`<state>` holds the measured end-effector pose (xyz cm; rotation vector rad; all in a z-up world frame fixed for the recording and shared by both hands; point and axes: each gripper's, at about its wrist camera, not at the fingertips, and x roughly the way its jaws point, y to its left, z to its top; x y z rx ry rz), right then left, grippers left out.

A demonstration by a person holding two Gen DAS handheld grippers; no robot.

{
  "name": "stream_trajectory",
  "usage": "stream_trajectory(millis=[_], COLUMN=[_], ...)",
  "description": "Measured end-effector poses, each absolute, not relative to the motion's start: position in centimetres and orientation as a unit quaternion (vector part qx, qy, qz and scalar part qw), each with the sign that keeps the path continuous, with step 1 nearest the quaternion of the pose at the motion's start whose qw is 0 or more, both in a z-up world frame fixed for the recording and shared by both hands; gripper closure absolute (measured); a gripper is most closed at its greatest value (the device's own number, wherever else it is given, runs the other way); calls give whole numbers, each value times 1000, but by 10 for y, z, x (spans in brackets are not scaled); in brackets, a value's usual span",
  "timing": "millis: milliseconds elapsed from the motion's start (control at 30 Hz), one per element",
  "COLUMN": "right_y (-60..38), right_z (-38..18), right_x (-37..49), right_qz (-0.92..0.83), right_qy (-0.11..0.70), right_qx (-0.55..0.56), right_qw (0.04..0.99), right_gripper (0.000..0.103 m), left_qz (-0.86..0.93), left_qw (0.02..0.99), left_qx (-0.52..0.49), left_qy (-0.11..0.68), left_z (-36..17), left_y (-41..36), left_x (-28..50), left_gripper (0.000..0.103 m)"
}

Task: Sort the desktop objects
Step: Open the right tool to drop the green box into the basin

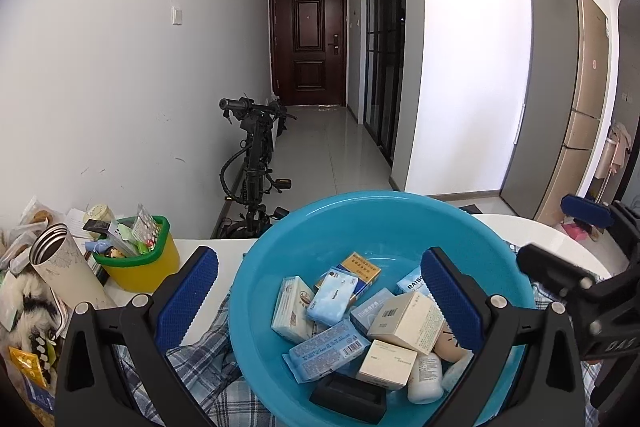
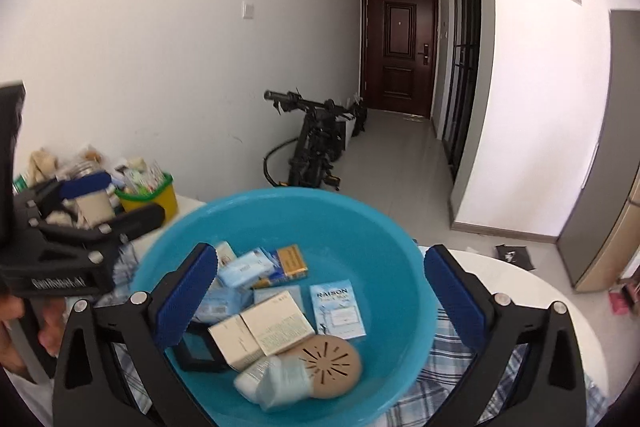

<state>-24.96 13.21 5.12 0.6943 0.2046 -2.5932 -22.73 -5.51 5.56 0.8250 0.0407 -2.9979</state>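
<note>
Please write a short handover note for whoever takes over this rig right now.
Left gripper: open, empty, over the blue basin.
Right gripper: open, empty, over the same basin.
Basin sits on a plaid cloth on the white table. It already holds small boxes and packets, including a cream box, a yellow box and a black case.
Left of the basin: a yellow bin, a metal bottle and a pile of clutter, apparently unsorted.
Next: probably pick from that pile.

A bike [image 1: 256, 155] is parked far ahead by the wall; a door [image 1: 308, 43] ends the hallway; a fridge [image 1: 576, 99] stands far right.
</note>
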Motion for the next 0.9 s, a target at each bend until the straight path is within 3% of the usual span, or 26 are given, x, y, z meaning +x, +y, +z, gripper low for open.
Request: stream_trajectory(millis=[900], right_y=[138], right_z=[50], right_x=[-255], right_qz=[-938], right_qy=[85], right_qx=[255], right_qw=[217], right_gripper=[0], left_qz=[-962], left_qw=[23], left_qx=[272], left_qy=[-12], left_z=[56], left_y=[-43], left_x=[-230], left_gripper=[0])
